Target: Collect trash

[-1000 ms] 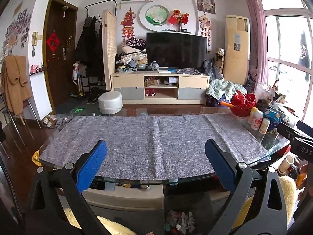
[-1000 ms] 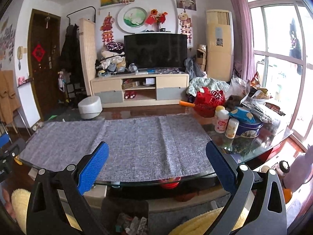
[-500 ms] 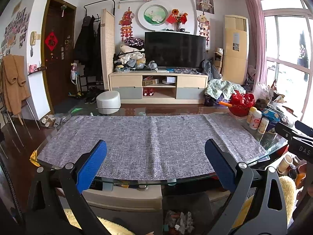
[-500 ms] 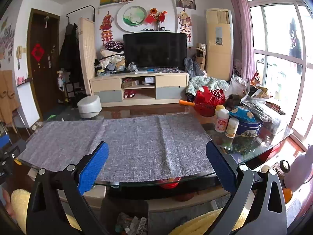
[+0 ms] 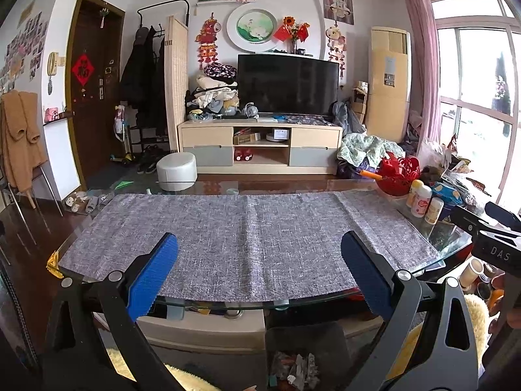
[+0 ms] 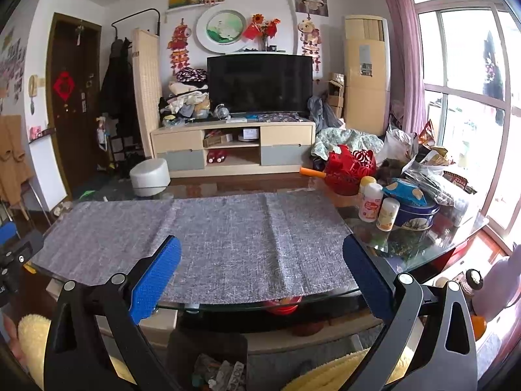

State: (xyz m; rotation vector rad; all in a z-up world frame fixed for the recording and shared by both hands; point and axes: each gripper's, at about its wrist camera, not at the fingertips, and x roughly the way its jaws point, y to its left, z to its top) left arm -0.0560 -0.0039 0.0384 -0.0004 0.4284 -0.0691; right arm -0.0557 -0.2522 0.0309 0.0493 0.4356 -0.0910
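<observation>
Both grippers hover at the near edge of a glass table covered by a grey cloth. My left gripper is open and empty, blue pads wide apart. My right gripper is open and empty too; its body also shows at the right of the left wrist view. A dark bin with crumpled trash stands on the floor below the table's near edge; it also shows in the right wrist view. No trash shows on the cloth.
At the table's right end stand a red basket, small white bottles, a blue tin and plastic bags. A white stool and a TV cabinet lie beyond. Yellow fluffy cushions sit near me.
Both views have crept slightly forward and upward over the table. Both grippers stay open and empty.
</observation>
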